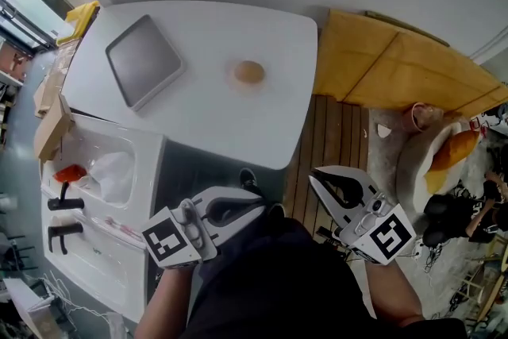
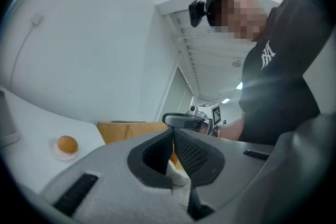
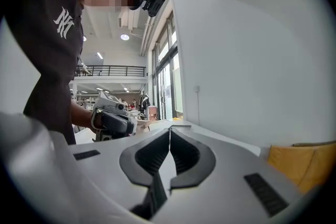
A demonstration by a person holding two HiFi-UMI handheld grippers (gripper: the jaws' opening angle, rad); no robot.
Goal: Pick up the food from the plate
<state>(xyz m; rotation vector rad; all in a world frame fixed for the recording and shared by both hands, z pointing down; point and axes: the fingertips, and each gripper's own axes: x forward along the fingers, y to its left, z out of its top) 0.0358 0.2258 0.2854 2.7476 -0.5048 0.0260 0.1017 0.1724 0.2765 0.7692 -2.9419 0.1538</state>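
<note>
Plainly the food lies far ahead, nearer my left gripper than my right gripper; both closed, empty.

A single piece of food, small, rounded and smooth, orange-brown like a bun or an egg, sits in the middle of a small pale round plate only a little wider than itself. The plate lies flat on the white desk, in its right half, with bare desk all around it. Nothing touches either.
</note>
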